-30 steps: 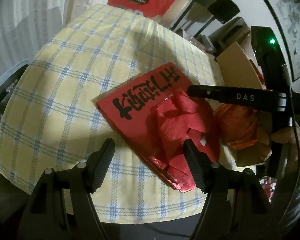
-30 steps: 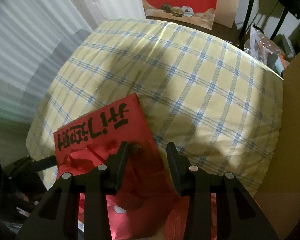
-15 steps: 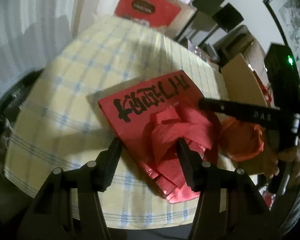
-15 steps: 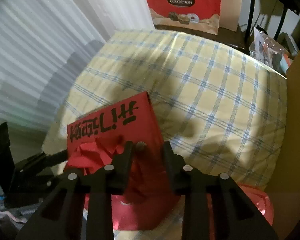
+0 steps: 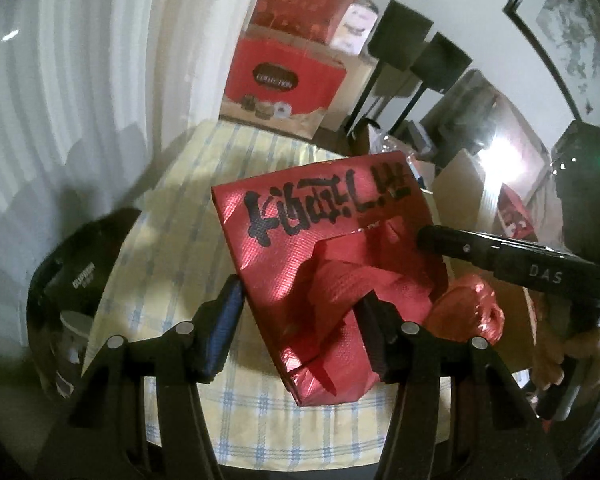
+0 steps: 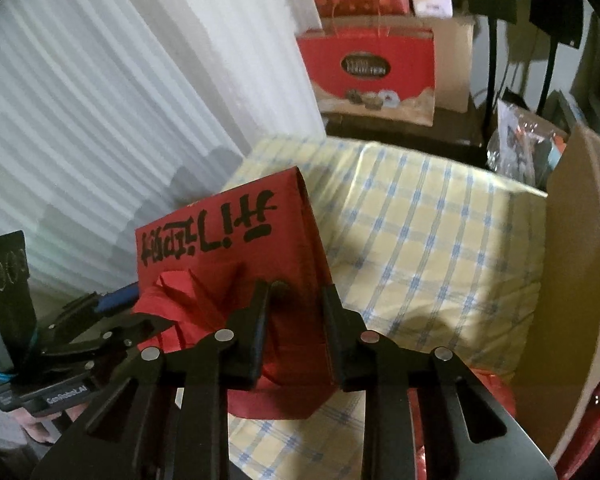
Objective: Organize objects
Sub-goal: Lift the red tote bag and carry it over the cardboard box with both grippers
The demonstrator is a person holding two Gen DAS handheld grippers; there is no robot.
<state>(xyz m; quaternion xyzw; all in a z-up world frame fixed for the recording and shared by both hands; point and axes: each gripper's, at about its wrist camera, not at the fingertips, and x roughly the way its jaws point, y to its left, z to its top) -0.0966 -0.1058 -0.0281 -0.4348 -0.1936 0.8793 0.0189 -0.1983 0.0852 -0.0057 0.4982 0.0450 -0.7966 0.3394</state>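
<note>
A red gift bag (image 5: 324,248) with black lettering and red ribbon handles is lifted and tilted above the yellow checked tablecloth (image 5: 204,184). It also shows in the right wrist view (image 6: 236,248). My left gripper (image 5: 300,320) straddles the bag's lower left part; its jaws stand wide and look open. My right gripper (image 6: 294,316) is closed on the bag's right edge near the handles. A crumpled red plastic bag (image 5: 468,312) lies to the right of the gift bag.
A brown cardboard box (image 6: 572,280) stands at the table's right side. A red chocolate gift bag (image 6: 368,72) and more boxes stand behind the table. A black round bin (image 5: 68,292) with a cup sits at the left. White curtains hang at the left.
The gift bag has risen off the tablecloth and tilted upright. My right gripper closed on its edge and lifted. My left gripper moved in around its lower part.
</note>
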